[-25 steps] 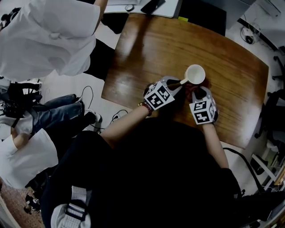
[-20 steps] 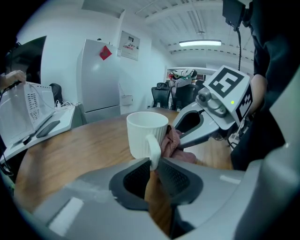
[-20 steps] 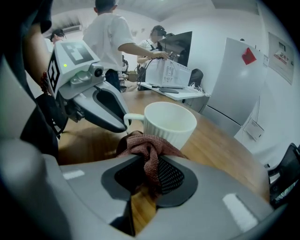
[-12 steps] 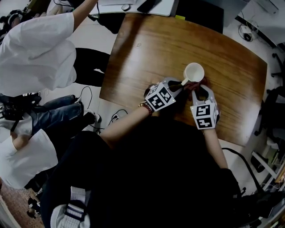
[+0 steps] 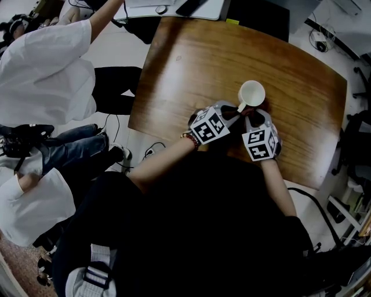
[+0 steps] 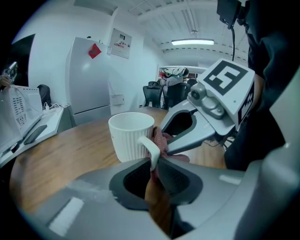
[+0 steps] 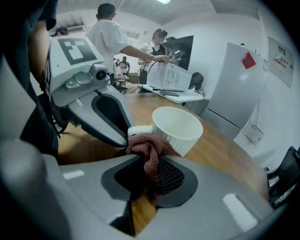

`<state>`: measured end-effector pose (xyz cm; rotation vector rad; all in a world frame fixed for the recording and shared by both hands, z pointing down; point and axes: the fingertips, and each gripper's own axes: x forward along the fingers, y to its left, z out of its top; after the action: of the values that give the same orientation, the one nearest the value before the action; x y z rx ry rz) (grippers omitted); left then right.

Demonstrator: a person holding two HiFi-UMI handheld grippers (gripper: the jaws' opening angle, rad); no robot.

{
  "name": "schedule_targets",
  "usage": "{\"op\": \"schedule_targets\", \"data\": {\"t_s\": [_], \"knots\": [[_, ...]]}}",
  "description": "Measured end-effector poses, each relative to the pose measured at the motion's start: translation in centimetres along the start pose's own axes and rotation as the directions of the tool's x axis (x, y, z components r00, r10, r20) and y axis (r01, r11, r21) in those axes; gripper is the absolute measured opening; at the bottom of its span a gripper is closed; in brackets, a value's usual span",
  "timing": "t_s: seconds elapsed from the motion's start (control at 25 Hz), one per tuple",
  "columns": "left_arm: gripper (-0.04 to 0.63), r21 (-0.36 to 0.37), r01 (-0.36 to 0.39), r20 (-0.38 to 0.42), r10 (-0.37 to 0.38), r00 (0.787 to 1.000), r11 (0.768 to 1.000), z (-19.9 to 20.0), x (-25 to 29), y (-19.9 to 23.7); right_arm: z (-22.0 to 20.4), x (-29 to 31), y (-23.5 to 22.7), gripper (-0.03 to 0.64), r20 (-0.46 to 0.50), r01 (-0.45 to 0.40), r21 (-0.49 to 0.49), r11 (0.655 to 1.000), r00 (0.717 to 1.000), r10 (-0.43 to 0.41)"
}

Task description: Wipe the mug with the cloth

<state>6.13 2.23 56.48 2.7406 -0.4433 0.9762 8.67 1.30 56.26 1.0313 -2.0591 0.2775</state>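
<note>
A white ribbed mug stands on the brown wooden table, near its front edge. My left gripper is shut on the mug's handle, whose thin white loop sits between the jaws in the left gripper view. My right gripper is shut on a reddish-brown cloth. The cloth is bunched against the mug at its side, just below the handle. In the left gripper view the cloth shows behind the handle, at the tips of the right gripper.
A laptop and papers lie at the table's far end. A person in a white shirt stands left of the table, and another sits below them. Cables run over the floor by the table's left edge. An office chair stands to the right.
My right gripper with the cloth drew back a little from the mug, then came up against it again. The person in white moved further left.
</note>
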Motion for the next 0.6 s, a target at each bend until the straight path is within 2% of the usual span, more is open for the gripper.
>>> {"op": "schedule_targets", "data": {"t_s": [0.32, 0.48, 0.6], "knots": [[0.060, 0.007, 0.012, -0.005, -0.012, 1.000, 1.000, 0.0, 0.0, 0.0, -0.8, 1.2, 0.4, 0.080, -0.030, -0.037, -0.011, 0.999, 0.999, 0.037], [0.061, 0.002, 0.009, -0.002, -0.009, 1.000, 1.000, -0.1, 0.0, 0.1, -0.6, 0.6, 0.1, 0.081, -0.013, -0.046, 0.018, 0.999, 0.999, 0.046], [0.063, 0.011, 0.020, 0.000, -0.020, 1.000, 1.000, 0.0, -0.1, 0.2, -0.4, -0.8, -0.9, 0.081, 0.009, -0.019, 0.048, 0.999, 1.000, 0.019]]}}
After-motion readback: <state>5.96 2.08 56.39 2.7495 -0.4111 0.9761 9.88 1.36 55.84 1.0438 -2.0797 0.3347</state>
